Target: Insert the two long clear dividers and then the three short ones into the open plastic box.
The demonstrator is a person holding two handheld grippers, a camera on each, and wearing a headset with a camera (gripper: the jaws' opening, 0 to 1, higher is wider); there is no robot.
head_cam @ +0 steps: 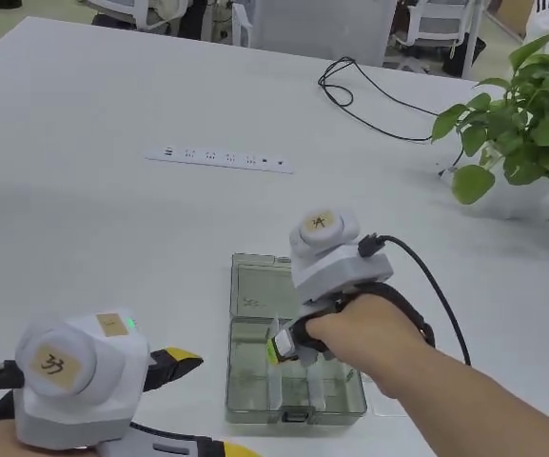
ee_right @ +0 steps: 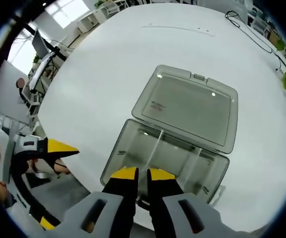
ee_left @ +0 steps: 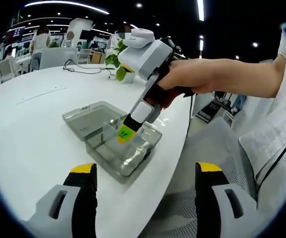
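Head view: the open plastic box [head_cam: 255,286] lies near the table's front edge, lid flat on the far side. Bare tabletop [head_cam: 84,219] runs wide to the left. The right gripper [head_cam: 279,350] dips into the tray.

Left gripper view: the left gripper [ee_left: 146,168] is spread wide, short of the box and apart from it.

Right gripper view: the right gripper's jaws are nearly together at the tray's near wall. Whether they pinch anything cannot be told. Clear dividers [ee_right: 158,145] stand inside.

Wide white table [head_cam: 84,105], white power strip [head_cam: 219,158] lying on it, black cable [head_cam: 369,90] looping beyond, leafy green plant [head_cam: 526,114] at the right edge, office chairs [head_cam: 436,24] behind, ceiling strip lights [ee_left: 200,10], bright windows [ee_right: 63,17].
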